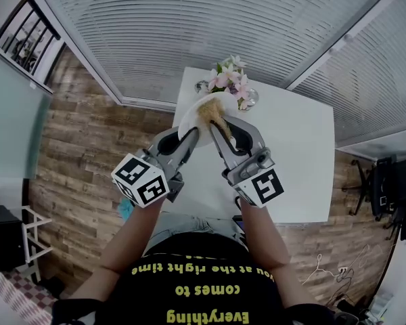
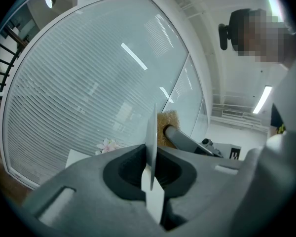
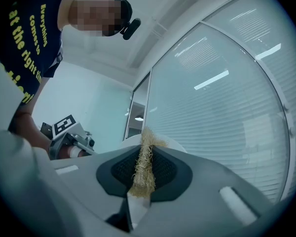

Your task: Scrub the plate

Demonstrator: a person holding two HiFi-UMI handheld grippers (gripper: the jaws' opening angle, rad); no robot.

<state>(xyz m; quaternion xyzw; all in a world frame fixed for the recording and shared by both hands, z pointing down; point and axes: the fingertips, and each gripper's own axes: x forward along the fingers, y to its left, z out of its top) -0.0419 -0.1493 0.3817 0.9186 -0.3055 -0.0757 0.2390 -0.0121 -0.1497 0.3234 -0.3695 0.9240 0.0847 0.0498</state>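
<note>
Right now I'm mid-scrub, I'd say: my left gripper [image 2: 151,157] pinches the plate [image 1: 188,120] by its rim, on edge above the table [image 1: 294,154], while my right gripper [image 3: 143,158] is clamped on the scrub pad [image 1: 213,116] at the plate's face — next comes a firm stroke across it — without the plate twisting.

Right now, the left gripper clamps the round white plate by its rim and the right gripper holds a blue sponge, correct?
No. The right gripper holds a tan fibrous scrub pad, not a blue sponge; the right gripper view shows it pinched between the jaws. The left gripper does clamp the round white plate by its rim.
</note>
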